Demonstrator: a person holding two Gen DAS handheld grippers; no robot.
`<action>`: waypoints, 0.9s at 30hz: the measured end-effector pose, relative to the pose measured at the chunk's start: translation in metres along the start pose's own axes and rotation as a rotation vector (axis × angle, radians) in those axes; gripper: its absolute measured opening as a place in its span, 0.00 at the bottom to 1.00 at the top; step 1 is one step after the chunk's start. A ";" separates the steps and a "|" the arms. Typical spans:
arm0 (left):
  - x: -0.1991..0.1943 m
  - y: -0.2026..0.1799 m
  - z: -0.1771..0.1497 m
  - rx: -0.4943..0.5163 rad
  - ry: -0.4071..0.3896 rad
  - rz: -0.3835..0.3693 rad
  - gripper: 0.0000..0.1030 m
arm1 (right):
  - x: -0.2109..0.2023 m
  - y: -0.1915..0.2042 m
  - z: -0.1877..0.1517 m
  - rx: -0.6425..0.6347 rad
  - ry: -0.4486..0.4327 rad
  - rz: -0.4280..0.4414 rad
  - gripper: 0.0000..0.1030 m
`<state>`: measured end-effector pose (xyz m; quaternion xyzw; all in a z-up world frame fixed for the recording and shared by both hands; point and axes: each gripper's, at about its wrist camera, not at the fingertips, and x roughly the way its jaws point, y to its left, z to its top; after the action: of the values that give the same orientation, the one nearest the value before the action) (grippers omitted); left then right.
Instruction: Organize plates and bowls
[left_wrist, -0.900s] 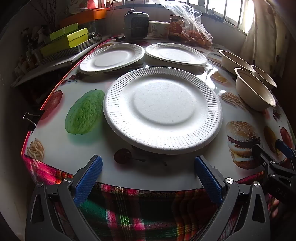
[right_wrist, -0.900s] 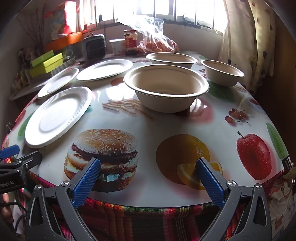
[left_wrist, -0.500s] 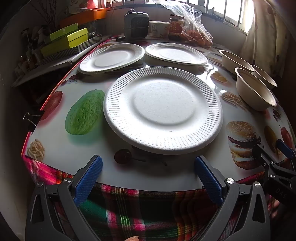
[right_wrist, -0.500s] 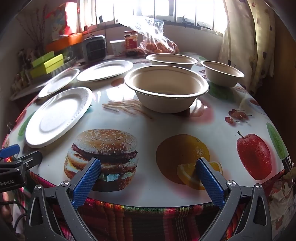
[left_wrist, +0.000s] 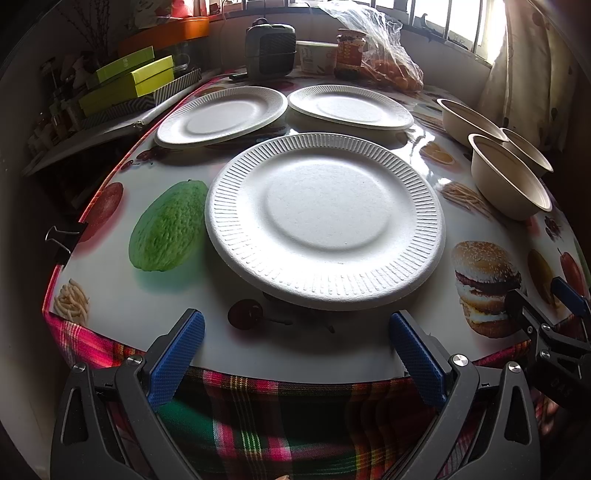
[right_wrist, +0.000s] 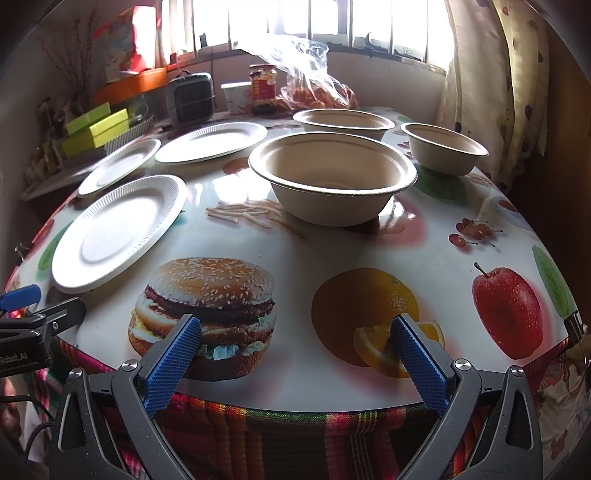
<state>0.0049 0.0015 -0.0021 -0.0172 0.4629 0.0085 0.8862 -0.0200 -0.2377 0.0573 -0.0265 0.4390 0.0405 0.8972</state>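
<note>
Now both of my grippers hover at the near edge of the table, each with its blue-padded jaws spread wide and nothing between them.

Straight ahead of my left gripper (left_wrist: 295, 345), just beyond the fingertips, lies the large white ribbed paper plate (left_wrist: 325, 221), flat on the glossy picture-printed tablecloth (left_wrist: 177, 332). Farther out past it sit two more white paper plates, side by side and close together: the left far plate (left_wrist: 221, 116) and the right far plate (left_wrist: 349, 107). Off to the right of these jaws stand three beige paper bowls, seen here only from the side.

Ahead of my right gripper (right_wrist: 295, 350) the pads frame a printed burger (right_wrist: 207, 314) on the left and a printed orange (right_wrist: 365, 310) on the right. Beyond them, roughly centred between the jaws, stands the nearest beige paper bowl (right_wrist: 332, 184), upright. Behind it is the second bowl (right_wrist: 341, 122), and to its right, apart from both, the smaller third bowl (right_wrist: 443, 151).

At the far end, near the window, are a small dark heater (right_wrist: 190, 98), a red-labelled jar (right_wrist: 263, 88) and a clear plastic bag of oranges (right_wrist: 314, 92).
</note>
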 end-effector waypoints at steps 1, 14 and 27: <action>0.000 -0.001 0.000 0.001 0.000 0.002 0.98 | 0.000 0.000 0.000 0.002 0.000 0.002 1.00; -0.024 -0.001 -0.004 -0.005 -0.065 -0.015 0.98 | -0.014 -0.006 0.004 0.043 -0.047 0.024 1.00; -0.047 -0.003 0.000 0.002 -0.137 0.004 0.98 | -0.029 -0.006 0.005 0.035 -0.102 0.028 1.00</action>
<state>-0.0216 -0.0014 0.0365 -0.0147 0.4012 0.0108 0.9158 -0.0330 -0.2449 0.0839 -0.0025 0.3935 0.0466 0.9182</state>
